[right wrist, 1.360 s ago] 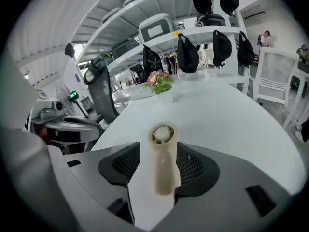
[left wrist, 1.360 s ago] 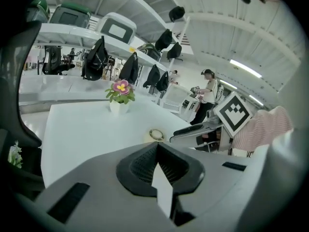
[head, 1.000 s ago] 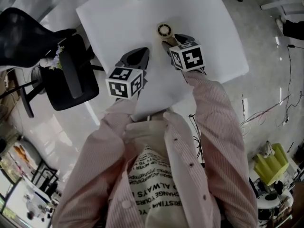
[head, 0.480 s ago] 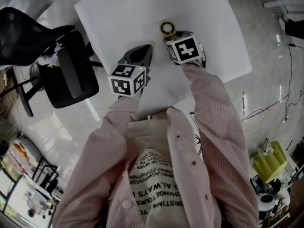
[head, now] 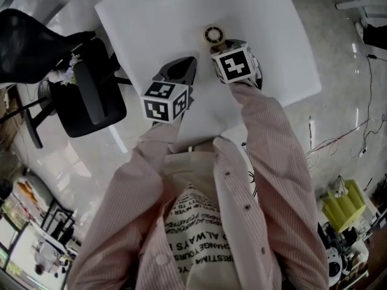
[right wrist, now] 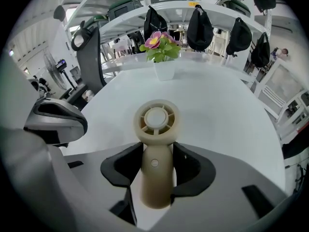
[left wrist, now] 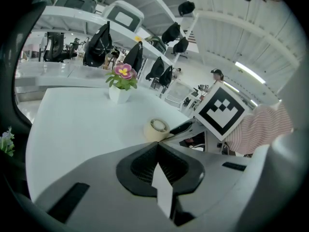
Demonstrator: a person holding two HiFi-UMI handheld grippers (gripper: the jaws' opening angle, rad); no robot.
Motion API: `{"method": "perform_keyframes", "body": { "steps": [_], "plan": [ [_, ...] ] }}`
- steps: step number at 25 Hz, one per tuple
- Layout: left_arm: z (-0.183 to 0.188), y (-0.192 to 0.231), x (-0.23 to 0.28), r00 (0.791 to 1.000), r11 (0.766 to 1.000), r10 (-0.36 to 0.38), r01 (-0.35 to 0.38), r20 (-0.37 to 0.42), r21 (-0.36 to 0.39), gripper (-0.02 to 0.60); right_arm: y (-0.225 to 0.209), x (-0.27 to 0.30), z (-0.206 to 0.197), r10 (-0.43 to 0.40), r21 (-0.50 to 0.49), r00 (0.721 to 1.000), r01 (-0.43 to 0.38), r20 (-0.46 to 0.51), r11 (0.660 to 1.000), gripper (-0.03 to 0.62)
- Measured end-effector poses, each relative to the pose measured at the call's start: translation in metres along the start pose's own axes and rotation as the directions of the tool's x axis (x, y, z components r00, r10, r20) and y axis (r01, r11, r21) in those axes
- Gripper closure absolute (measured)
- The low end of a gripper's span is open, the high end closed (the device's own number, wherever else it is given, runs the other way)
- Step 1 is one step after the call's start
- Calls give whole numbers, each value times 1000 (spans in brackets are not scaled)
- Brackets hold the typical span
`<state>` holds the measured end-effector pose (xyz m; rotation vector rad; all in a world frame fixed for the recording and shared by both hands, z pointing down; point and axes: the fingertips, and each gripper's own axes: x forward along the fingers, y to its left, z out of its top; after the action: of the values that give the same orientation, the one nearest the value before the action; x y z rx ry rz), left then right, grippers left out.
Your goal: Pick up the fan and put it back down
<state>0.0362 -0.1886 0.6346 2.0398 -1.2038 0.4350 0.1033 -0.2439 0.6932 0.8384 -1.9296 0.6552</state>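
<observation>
An open-plan office or lab: a white tabletop (head: pixel 272 29) with a black office chair (head: pixel 91 104) beside it, a glossy floor (head: pixel 338 53) strewn with cables (head: pixel 338 142), and long shelves (right wrist: pixel 203 7) hung with backpacks (right wrist: pixel 199 30).

bright even light, soft shadows, fisheye edges

We show a long-sleeved shirt (head: pixel 266 162) of fine pink-and-white stripes, worn open with small pale buttons down its front, over a white T-shirt (head: pixel 190 225) printed with lines of black capitals. We note that each claw is grey, with dark ribbed pads and a white cube of black square markers. These are the left claw (left wrist: pixel 157 146) and the right claw (right wrist: pixel 157 170), whose jaws have just been closing with the fan (right wrist: pixel 156 120) handle between them.
</observation>
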Motion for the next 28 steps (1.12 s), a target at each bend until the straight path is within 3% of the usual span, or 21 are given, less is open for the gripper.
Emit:
{"method": "perform_keyframes", "body": {
  "steps": [8, 21, 28],
  "plan": [
    [4, 0, -8, 1000, 1000, 2, -2, 15, 5, 580, 0, -11, 3, -5, 41, 999, 4, 38, 999, 408],
    [26, -7, -46, 995, 999, -16, 13, 94, 39, 580, 20, -59, 13, 17, 136, 982, -43, 187, 990, 408],
    [49, -16, -76, 983, 994, -48, 31, 176, 101, 580, 29, -108, 29, -13, 167, 934, -51, 358, 985, 408]
  ]
}}
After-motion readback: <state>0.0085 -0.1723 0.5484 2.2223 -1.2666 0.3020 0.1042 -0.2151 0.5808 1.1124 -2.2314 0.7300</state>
